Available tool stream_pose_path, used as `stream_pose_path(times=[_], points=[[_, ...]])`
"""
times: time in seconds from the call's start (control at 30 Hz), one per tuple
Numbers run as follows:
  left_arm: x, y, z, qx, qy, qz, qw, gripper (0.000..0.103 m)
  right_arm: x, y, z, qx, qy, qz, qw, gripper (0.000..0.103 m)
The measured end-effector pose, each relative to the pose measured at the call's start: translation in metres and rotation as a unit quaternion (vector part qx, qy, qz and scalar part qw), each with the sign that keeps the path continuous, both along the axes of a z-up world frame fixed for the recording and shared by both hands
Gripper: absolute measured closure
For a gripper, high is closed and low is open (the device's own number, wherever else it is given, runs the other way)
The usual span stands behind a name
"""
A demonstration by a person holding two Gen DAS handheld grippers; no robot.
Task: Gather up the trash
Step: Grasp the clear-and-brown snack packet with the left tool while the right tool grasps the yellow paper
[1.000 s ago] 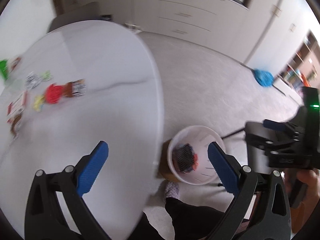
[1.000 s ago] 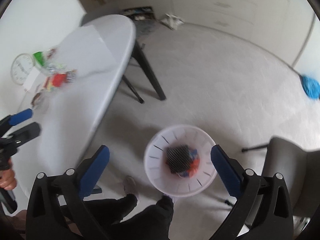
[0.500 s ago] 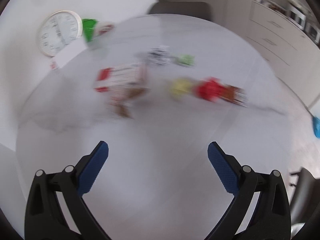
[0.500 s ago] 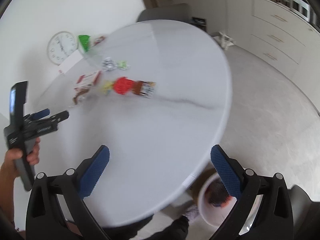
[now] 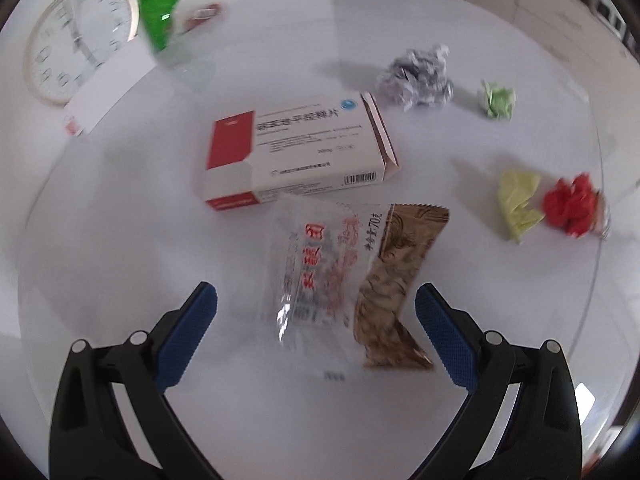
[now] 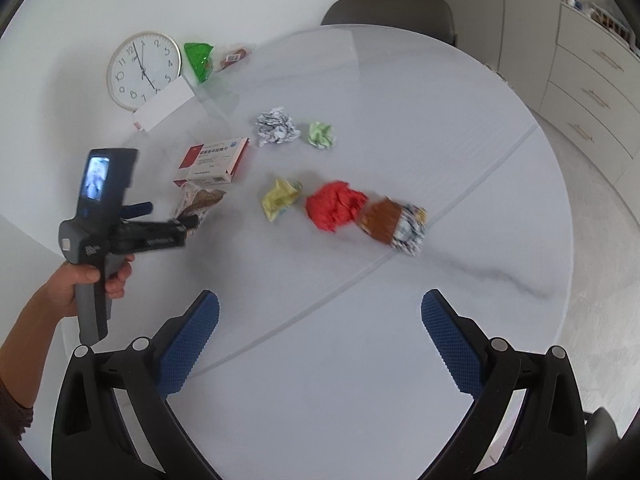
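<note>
My left gripper is open, its blue pads on either side of a clear and brown snack wrapper lying flat on the white table. Behind it lies a red and white medicine box. Further back are a grey foil ball, a green paper ball, a yellow wad and a red wad. My right gripper is open over bare table, well short of the red wad and a brown foil wrapper. The left gripper shows at the left, over the snack wrapper.
A wall clock leans at the table's far left with a white card and a green bag beside it. A grey chair stands behind the table. White drawers line the right wall.
Both grippers have swung from the white bin on the floor back over the table. The left one has closed in on the snack wrapper.
</note>
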State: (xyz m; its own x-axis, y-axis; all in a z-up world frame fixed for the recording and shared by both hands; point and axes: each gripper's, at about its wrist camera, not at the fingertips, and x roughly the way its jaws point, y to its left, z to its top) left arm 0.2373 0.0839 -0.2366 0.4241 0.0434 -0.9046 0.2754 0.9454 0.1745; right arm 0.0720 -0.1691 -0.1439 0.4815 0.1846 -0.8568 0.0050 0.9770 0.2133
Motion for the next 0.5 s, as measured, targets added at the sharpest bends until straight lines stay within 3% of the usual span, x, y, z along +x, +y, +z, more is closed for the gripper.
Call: stream_pose_path(times=[0.1, 0.17, 0.3, 0.37, 0.5], points=[[0.007, -0.002, -0.006, 0.004, 0.003, -0.017, 0.9998, 0.017, 0.023, 0.013, -0.006, 0.001, 0.002, 0.005, 1.0, 0.003], [0.011, -0.001, -0.009, -0.003, 0.008, -0.017, 0.9998, 0.037, 0.037, 0.02, -0.008, -0.006, -0.001, 0.009, 1.0, 0.003], [0.019, 0.004, -0.012, -0.028, 0.014, -0.003, 0.9995, 0.045, 0.063, 0.027, -0.021, -0.032, 0.001, 0.022, 0.999, 0.003], [0.018, 0.007, -0.012, -0.034, 0.013, -0.001, 0.9993, 0.056, 0.079, 0.029, -0.03, -0.042, 0.01, 0.033, 0.999, 0.003], [0.006, 0.013, -0.003, -0.059, 0.004, 0.011, 0.9982, 0.06, 0.11, 0.045, -0.037, -0.041, 0.009, 0.055, 0.998, 0.003]])
